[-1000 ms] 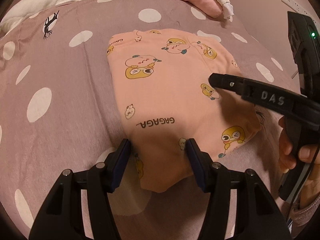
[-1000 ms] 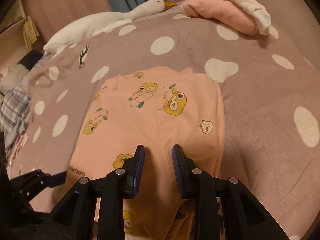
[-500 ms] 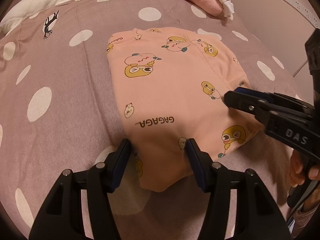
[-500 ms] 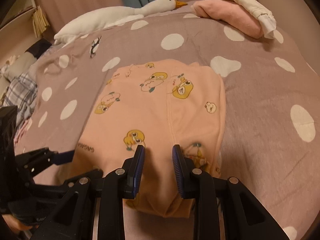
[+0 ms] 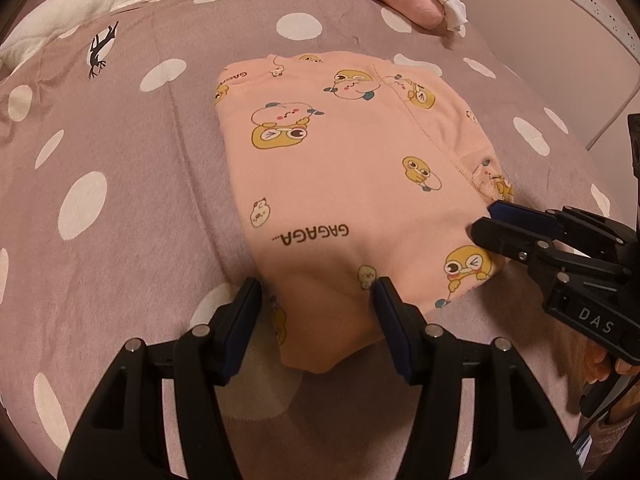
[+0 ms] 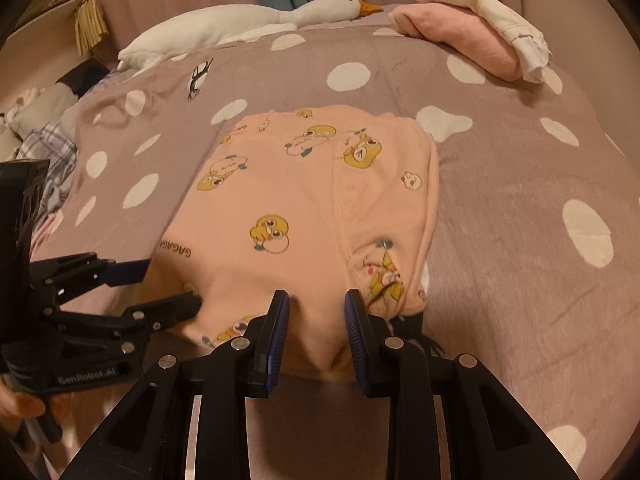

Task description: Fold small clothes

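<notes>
Right tongs [image 6: 316, 312] have slid back to soft folded peach garment's [image 5: 352, 184] edge

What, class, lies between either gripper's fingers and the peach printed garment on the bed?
Nothing visible. The left gripper and right gripper both sit open at the near edge of the peach garment, its fabric directly between their fingers on the dotted bedspread.

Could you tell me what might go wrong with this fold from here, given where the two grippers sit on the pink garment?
1. Both the left gripper and right gripper are open at the near edge of the pink garment; closing may catch only the top layer, so the folded stack could split.
2. The jaws might pinch the dotted bedspread underneath as well.
3. The two grippers stand close together and could collide.
</notes>
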`<state>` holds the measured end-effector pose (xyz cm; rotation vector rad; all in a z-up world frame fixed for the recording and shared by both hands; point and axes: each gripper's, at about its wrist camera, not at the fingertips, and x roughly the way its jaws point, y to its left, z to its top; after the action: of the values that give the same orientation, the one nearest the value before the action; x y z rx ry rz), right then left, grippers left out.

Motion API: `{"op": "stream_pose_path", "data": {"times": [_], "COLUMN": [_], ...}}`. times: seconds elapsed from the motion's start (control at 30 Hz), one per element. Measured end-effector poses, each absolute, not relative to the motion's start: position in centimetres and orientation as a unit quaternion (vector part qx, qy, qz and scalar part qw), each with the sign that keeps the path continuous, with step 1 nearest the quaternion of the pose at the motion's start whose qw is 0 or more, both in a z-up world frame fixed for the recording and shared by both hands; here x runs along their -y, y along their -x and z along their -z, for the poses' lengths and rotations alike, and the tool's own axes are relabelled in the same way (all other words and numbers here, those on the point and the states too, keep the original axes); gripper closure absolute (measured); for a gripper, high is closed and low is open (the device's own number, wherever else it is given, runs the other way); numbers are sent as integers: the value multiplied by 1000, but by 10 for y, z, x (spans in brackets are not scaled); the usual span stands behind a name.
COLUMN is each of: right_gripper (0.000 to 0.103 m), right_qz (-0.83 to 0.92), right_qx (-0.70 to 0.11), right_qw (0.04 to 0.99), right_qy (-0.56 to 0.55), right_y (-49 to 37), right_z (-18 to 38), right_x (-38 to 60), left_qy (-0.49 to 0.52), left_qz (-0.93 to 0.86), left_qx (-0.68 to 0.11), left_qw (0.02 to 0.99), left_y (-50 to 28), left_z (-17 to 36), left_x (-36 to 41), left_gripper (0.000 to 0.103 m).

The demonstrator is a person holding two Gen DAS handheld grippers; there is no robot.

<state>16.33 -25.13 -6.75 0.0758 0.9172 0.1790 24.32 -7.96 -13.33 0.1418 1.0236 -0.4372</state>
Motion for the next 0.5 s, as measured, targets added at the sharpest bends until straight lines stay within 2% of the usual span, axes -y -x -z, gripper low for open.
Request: {"op": "stream_pose_path", "data": {"times": [0.5], "right_gripper": [75], "right_qz": [-82], "right_qx": [-446], "right_qw": [890], "right_qy": [-58], "right_y": [-151], "right_z": [68], "right_x": [256], "left_qy": [-73], "left_qz": [203], "left_qx": [-488], "left_qw": [846], "left_y": [-236], "left_z": [132], "left_x": [78], "left_gripper": [44]}}
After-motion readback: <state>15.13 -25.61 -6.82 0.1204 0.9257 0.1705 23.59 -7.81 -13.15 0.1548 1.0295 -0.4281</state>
